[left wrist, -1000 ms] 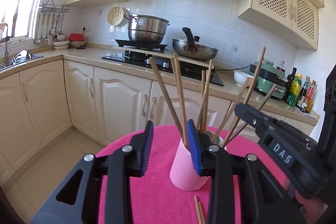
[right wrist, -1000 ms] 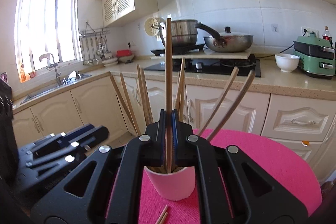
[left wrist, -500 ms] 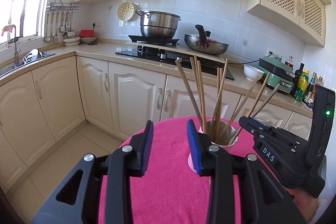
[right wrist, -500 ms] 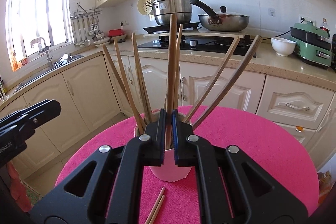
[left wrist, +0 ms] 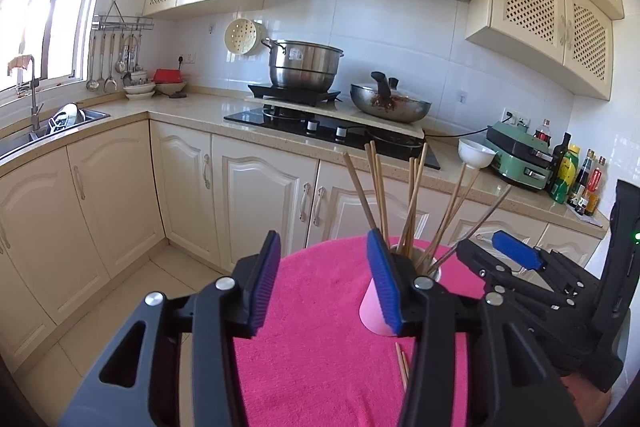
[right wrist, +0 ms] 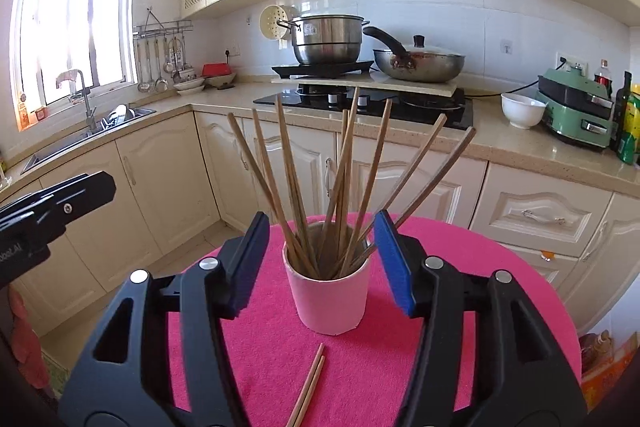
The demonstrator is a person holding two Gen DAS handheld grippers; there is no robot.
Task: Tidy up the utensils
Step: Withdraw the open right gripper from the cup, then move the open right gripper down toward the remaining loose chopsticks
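A pale pink cup (right wrist: 328, 301) stands on the round pink-clothed table (right wrist: 460, 267) and holds several wooden chopsticks (right wrist: 344, 179) that fan outward. My right gripper (right wrist: 323, 261) is just in front of the cup, its jaws opening, with the pads clear of the cup and the sticks. Two loose chopsticks (right wrist: 308, 391) lie on the cloth below it. My left gripper (left wrist: 324, 283) hangs left of the cup (left wrist: 372, 315), jaws opening with nothing between them. In the left wrist view the right gripper (left wrist: 492, 247) is to the right of the chopsticks (left wrist: 404, 211).
Cream cabinets and a stone counter wrap behind the table. A steel pot (left wrist: 304, 65) and a wok (left wrist: 390, 105) sit on the hob. A white bowl (right wrist: 522, 109), a green appliance (right wrist: 576, 107) and bottles stand to the right, and a sink (right wrist: 88, 125) is at the left.
The right gripper let go of the upright chopstick, which now leans in the cup, and its jaws spread. Both grippers drew back from the cup and rose. The left jaws widened.
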